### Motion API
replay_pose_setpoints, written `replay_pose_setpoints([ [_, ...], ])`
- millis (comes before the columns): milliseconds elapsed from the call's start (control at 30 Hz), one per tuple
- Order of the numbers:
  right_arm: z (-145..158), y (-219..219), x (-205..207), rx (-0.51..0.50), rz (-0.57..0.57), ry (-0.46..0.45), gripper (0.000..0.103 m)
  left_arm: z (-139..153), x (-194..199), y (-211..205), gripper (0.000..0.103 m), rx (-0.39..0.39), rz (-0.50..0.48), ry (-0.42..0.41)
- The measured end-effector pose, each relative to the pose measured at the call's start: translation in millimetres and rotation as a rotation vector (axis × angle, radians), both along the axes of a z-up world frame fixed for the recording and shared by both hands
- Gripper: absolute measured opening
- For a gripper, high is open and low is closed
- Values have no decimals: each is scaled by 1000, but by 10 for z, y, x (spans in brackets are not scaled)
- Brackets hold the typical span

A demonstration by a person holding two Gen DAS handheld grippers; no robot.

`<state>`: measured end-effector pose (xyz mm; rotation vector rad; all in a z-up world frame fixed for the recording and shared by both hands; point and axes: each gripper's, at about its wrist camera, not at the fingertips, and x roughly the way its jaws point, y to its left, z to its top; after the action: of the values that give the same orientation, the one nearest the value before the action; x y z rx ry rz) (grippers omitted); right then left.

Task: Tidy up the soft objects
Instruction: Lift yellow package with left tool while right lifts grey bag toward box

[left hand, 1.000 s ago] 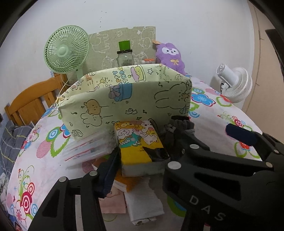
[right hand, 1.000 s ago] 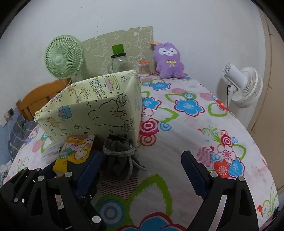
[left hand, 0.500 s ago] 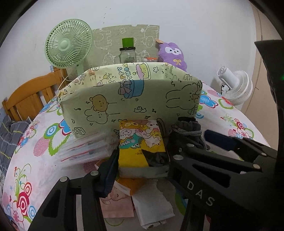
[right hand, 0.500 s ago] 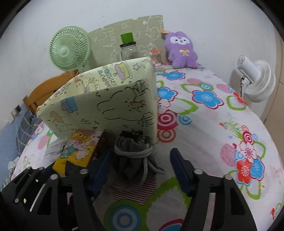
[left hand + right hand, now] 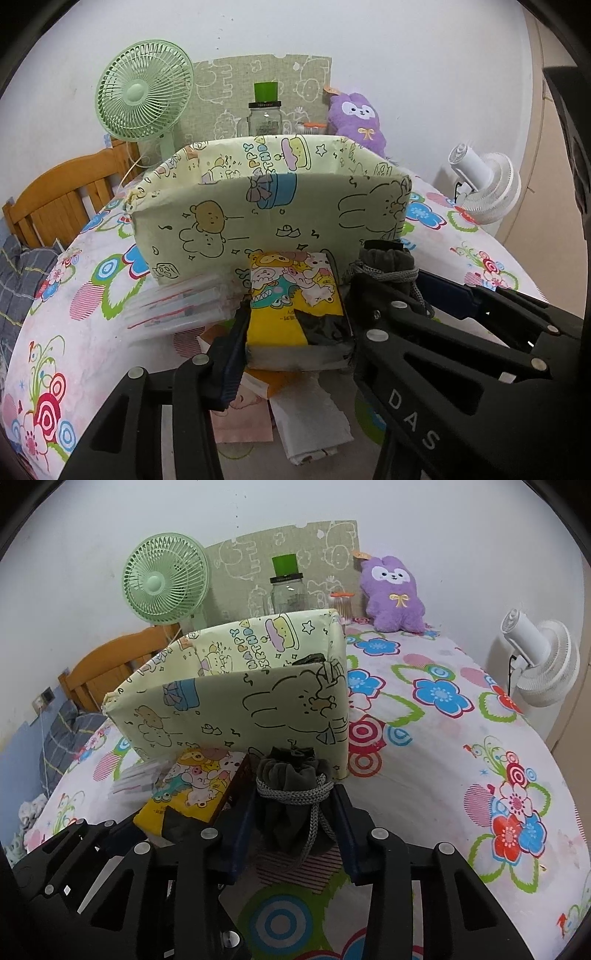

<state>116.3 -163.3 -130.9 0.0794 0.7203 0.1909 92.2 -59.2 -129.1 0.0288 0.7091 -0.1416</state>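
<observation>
Your left gripper (image 5: 295,325) is closing on the yellow tissue pack (image 5: 295,295), pads against its sides, directly in front of the green cartoon box (image 5: 266,206). Your right gripper (image 5: 291,823) is closing on the grey drawstring pouch (image 5: 291,786), at the box's front right corner.
</observation>
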Motion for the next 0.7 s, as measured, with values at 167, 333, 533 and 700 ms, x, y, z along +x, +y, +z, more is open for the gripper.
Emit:
replay_pose_setpoints([
  [167, 86, -6, -86, -6, -7, -22, 43, 74, -77, 4, 53, -7, -3, -18],
  [333, 166, 9, -162, -11, -13, -35, 43, 149, -151, 16, 53, -9, 3, -31],
  [533, 273, 22, -254, -15, -12, -61, 43, 246, -237, 35, 53, -13, 5, -57],
  [700, 355, 32, -324, -18, -14, -78, 43, 317, -291, 44, 53, -17, 5, -72],
])
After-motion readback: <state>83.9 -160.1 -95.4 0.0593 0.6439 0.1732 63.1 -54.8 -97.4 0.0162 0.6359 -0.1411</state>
